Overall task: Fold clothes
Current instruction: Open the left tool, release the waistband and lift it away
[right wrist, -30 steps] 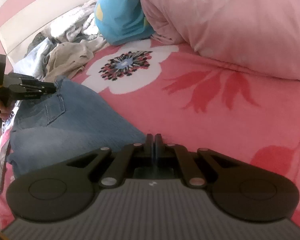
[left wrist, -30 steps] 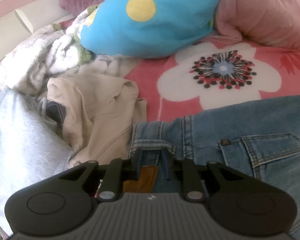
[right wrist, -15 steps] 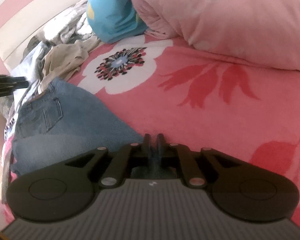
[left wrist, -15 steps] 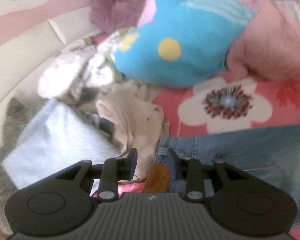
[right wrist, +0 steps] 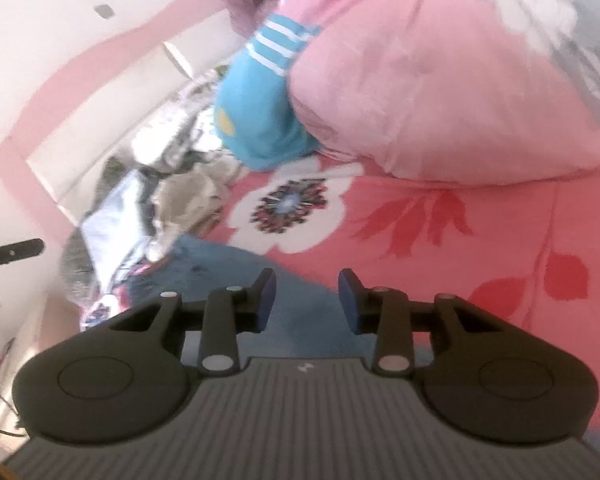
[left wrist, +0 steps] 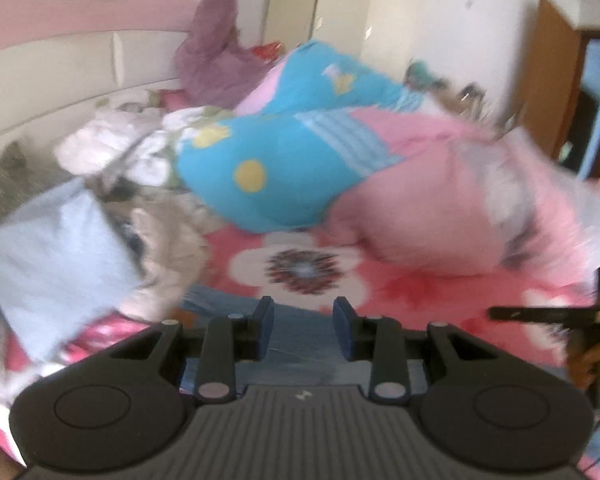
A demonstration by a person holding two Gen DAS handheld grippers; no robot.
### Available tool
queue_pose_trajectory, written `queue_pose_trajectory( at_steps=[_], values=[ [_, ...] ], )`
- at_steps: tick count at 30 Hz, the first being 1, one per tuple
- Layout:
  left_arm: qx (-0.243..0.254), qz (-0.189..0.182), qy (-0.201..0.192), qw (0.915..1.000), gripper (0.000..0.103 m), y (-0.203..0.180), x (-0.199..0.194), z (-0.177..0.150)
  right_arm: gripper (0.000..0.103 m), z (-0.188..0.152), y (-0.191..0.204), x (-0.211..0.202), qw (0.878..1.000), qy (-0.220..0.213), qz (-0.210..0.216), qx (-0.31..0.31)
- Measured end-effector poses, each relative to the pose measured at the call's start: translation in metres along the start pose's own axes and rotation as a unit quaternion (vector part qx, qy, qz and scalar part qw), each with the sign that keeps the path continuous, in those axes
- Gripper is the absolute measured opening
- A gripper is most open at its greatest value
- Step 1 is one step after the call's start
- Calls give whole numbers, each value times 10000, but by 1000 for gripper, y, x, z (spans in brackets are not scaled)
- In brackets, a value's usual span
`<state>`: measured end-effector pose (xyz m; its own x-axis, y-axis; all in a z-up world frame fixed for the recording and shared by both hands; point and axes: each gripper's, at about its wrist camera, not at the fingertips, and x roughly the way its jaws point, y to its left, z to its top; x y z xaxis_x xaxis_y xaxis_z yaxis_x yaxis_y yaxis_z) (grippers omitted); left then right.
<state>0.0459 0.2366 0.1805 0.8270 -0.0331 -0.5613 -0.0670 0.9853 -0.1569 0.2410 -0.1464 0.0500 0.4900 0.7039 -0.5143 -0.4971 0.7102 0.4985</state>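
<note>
Jeans (right wrist: 228, 272) lie flat on the pink flowered bedspread (right wrist: 440, 248), just under and ahead of both tools, and neither tool has hold of them any more. A second ago the left gripper (left wrist: 303, 322) was clamped on the waistband by the leather patch and the right gripper (right wrist: 307, 300) was pinched shut at the near edge of the denim; now the left stands partly open with nothing between its blue pads, and the right's jaws are opening, also with only air between them. Both have lifted off the bed, so I'd judge this fold of the jeans finished and the hands freed to reach for the next garment. From the left wrist I can see the right tool out at the far right, gripped by a hand (left wrist: 592, 360), plus the doorway beyond; that view is badly blurred. The right wrist gives the clearer look at the denim itself, and further left the pile of unfolded clothes (right wrist: 172, 200) against the bed's edge, then the blue cushion (right wrist: 260, 120) and the pink duvet (right wrist: 440, 92) heaped at the far side.
</note>
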Motion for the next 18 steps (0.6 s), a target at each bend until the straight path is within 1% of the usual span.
queue_pose_trajectory(
  at_steps=[3, 5, 9, 13, 16, 18],
  values=[
    [-208, -448, -205, 9986, 34, -9, -14, -24, 36, -11, 18, -25, 9999, -113, 6, 14],
    [-267, -723, -274, 9967, 34, -14, -12, -38, 38, -19, 29, -41, 9998, -193, -69, 55],
    [-386, -1272, -397, 9903, 34, -25, -9, -67, 38, -44, 49, -84, 9968, -570, -490, 282],
    [-531, -1881, -111, 9806, 34, -50, 22, -81, 38, -75, 59, -143, 9882, -1047, -1013, 465],
    [-645, -2069, 29, 9762, 34, -76, 44, -91, 40, -104, 61, -182, 9781, -1353, -1477, 571],
    [-727, -2108, 115, 9748, 34, -92, 59, -101, 40, -122, 58, -199, 9731, -1416, -1690, 662]
  ],
)
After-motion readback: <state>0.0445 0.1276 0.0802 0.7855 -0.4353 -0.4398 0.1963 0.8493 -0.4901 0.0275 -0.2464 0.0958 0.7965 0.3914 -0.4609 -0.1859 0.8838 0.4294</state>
